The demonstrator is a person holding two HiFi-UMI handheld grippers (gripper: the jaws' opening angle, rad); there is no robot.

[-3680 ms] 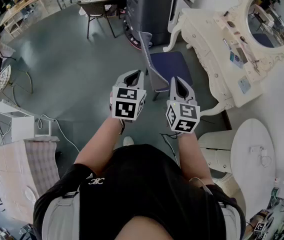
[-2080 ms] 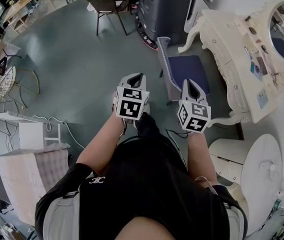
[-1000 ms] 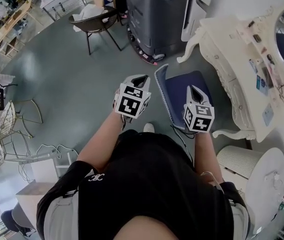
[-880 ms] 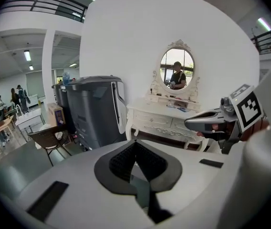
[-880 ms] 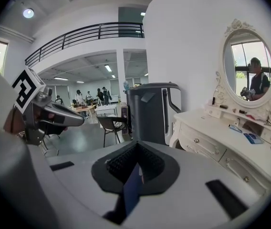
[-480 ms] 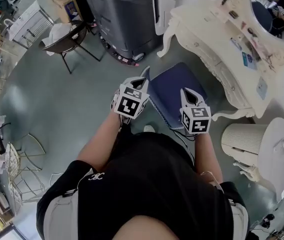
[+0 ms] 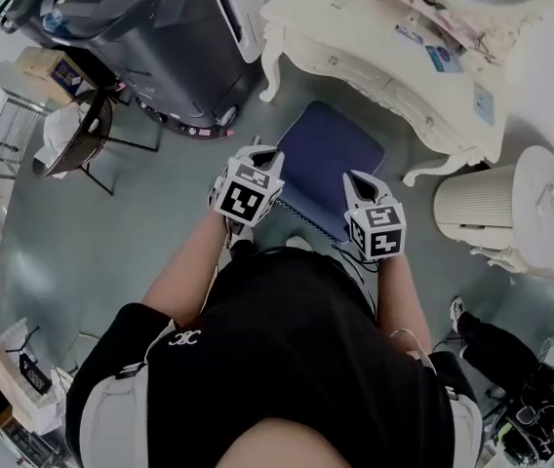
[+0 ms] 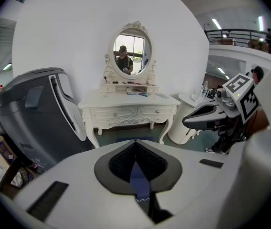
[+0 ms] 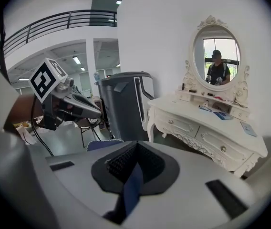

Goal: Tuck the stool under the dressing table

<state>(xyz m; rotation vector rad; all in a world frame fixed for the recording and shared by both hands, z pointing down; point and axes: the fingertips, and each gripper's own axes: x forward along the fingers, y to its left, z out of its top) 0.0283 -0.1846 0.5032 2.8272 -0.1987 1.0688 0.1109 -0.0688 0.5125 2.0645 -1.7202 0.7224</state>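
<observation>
The stool [image 7: 328, 159], with a navy padded seat, stands on the grey floor just in front of the cream dressing table [image 7: 384, 76]. My left gripper [image 7: 260, 151] hangs over the seat's near left edge, jaws shut and empty. On the near right edge my right gripper [image 7: 355, 177] is also shut, with nothing in it. In the left gripper view the stool [image 8: 139, 180] shows as a blue strip past the closed jaws, with the dressing table [image 8: 126, 111] straight ahead. The right gripper view has the dressing table [image 9: 197, 128] to its right. I cannot tell whether either gripper touches the seat.
A big dark grey machine [image 7: 160, 37] stands left of the dressing table, with a brown chair [image 7: 87, 130] beside it. A ribbed white bin [image 7: 472, 203] and a round white side table [image 7: 550, 213] stand to the right. Another person's leg [image 7: 482, 334] is at lower right.
The person has walked up behind the stool and turned to face the dressing table. Both shut grippers have come down over the seat's near edge, the left one moving and rolling more.
</observation>
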